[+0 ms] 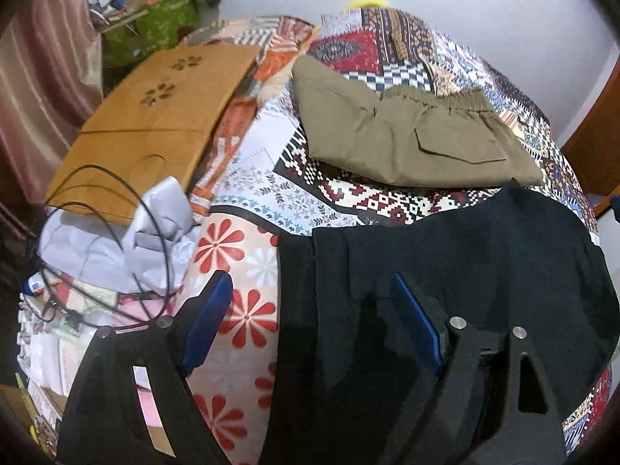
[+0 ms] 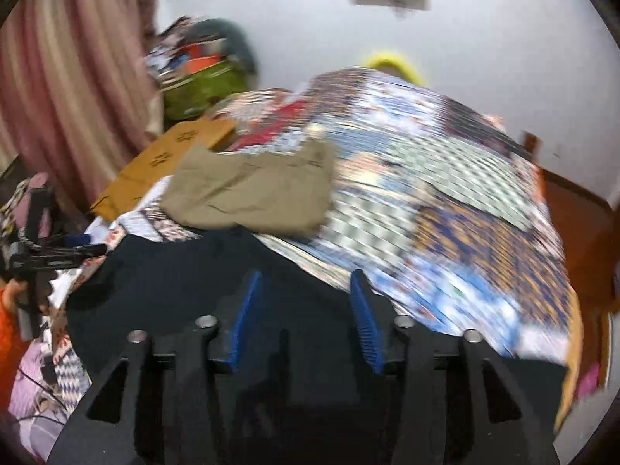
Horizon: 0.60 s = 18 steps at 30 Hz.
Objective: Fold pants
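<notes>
Black pants lie flat on the near part of a patterned quilt. My left gripper hangs open and wide over their left edge, one blue pad over the flowered sheet and the other over the black cloth. Nothing is pinched between them. In the blurred right wrist view, my right gripper is open above the same black pants, its pads clear of the cloth. Olive pants, folded with the elastic waistband to the right, lie farther back on the quilt and appear again as olive pants.
A flat brown cardboard sheet lies at the bed's left side. Below it sit a crumpled grey cloth and looping black cables. A green bag and a pink curtain stand at the back left. The white wall is behind.
</notes>
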{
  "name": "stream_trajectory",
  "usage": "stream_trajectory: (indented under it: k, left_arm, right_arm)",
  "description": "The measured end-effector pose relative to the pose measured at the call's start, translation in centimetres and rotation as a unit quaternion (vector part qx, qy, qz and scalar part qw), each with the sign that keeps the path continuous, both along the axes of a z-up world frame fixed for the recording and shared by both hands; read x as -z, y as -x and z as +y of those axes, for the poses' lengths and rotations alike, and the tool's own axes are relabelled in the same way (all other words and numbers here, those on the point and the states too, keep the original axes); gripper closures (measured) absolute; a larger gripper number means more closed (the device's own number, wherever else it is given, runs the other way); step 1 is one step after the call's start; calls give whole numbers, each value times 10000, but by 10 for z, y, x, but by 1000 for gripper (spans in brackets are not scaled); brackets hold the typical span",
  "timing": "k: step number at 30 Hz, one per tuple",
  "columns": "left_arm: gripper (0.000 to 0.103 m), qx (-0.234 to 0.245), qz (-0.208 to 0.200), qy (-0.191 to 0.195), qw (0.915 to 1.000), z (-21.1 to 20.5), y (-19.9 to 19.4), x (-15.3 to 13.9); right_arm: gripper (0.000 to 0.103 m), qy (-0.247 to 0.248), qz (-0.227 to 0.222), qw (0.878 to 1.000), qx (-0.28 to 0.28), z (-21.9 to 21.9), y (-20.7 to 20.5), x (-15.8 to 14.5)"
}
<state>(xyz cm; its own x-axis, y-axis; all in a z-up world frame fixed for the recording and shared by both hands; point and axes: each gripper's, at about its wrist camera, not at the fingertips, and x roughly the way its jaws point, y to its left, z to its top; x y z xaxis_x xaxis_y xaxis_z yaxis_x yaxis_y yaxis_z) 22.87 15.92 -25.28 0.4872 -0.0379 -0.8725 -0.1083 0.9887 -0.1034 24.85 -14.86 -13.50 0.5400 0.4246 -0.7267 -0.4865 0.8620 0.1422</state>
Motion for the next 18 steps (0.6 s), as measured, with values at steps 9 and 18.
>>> stream_trajectory:
  k: [9,18]
  left_arm:
    - [28,419,455,244,9978,0,-27,23]
    - [49,767,319,562,9950,-11,-34,25]
  right_arm:
    - [54,372,576,9925,-1009,86,-48,44]
    - [71,461,1447,9788,-1376,103,-69,79]
